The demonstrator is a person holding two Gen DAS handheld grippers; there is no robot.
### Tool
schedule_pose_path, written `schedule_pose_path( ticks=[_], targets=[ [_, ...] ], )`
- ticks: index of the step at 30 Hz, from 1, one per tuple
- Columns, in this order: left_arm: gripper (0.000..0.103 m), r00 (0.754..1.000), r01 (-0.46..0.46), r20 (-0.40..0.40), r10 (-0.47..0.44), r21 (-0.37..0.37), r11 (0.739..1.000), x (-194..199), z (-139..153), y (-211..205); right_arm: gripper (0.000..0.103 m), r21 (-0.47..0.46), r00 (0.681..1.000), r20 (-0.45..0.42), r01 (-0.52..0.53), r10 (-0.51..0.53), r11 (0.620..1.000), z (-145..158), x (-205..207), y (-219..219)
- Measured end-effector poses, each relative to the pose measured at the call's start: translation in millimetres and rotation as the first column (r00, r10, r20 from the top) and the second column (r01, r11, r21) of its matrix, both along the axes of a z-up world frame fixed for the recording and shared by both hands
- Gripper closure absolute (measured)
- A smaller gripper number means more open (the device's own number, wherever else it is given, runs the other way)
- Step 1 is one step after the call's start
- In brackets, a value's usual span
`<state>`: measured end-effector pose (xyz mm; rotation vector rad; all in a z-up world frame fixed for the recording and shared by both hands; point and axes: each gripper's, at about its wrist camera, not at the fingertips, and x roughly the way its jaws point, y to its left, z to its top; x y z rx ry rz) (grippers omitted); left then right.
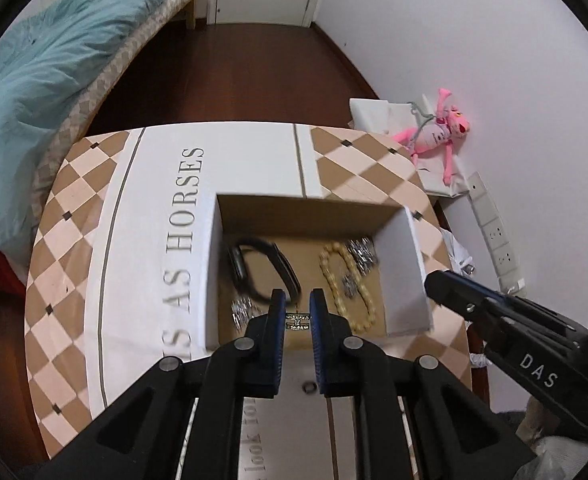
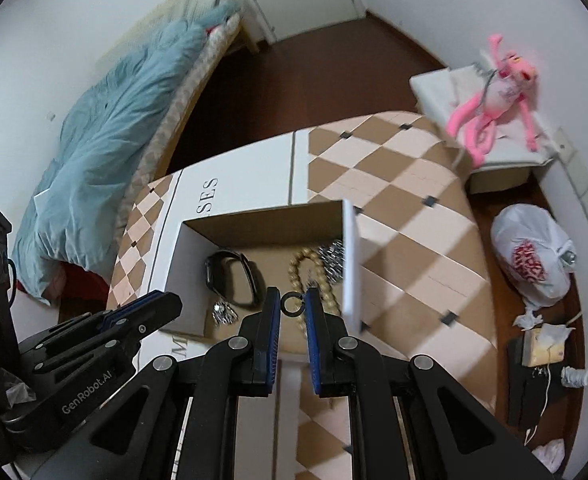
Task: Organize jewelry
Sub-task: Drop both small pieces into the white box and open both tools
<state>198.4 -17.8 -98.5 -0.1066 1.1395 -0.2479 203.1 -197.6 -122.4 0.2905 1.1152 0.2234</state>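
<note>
An open cardboard box [image 1: 408,264] [image 2: 350,264] stands on the checkered table. Inside lie a black watch [image 1: 261,270] [image 2: 231,276], a yellow bead bracelet [image 1: 346,280] [image 2: 308,276], and silver pieces [image 1: 360,254] [image 2: 334,260]. My left gripper [image 1: 298,320] is shut on a small silver rhinestone piece [image 1: 298,321] above the box's near edge. My right gripper [image 2: 291,304] is shut on a small black open ring [image 2: 291,304] above the box. The right gripper also shows in the left wrist view [image 1: 450,288], the left one in the right wrist view [image 2: 149,312].
A small black ring [image 1: 308,389] lies on the table under my left gripper. A pink plush toy [image 2: 494,92] sits on a white box at the right. A bed with a blue duvet [image 2: 105,140] stands at the left. A white bag [image 2: 534,260] lies on the floor.
</note>
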Motion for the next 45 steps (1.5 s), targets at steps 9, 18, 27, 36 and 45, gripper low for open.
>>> schedule_pose_path(
  ticks=[9,18,27,36,45],
  targets=[
    [0.092,0.996,0.000,-0.091,0.001,0.011,1.000,48,-13,5,0.089,-0.065,0.992,-0.115,-0.066,0.058,0.996,-14,54,15],
    [0.038,0.995,-0.067,-0.074,0.069,0.033,0.997,57,-2,18,0.077,-0.110,0.991,-0.131,-0.049,0.034,0.993,-12,62,6],
    [0.008,0.993,-0.115,0.006,0.116,0.188,0.975,36,-3,26,0.040,-0.272,0.996,-0.085,-0.043,0.021,0.961,-3,41,7],
    [0.003,0.990,-0.140,0.058,0.130,0.234,0.962,13,-2,29,0.009,-0.332,0.997,-0.078,-0.048,0.023,0.942,-8,12,13],
    [0.003,0.980,-0.171,0.140,0.142,0.223,0.960,-21,13,34,0.006,-0.295,1.000,0.009,0.012,-0.009,0.955,11,-25,10]
  ],
)
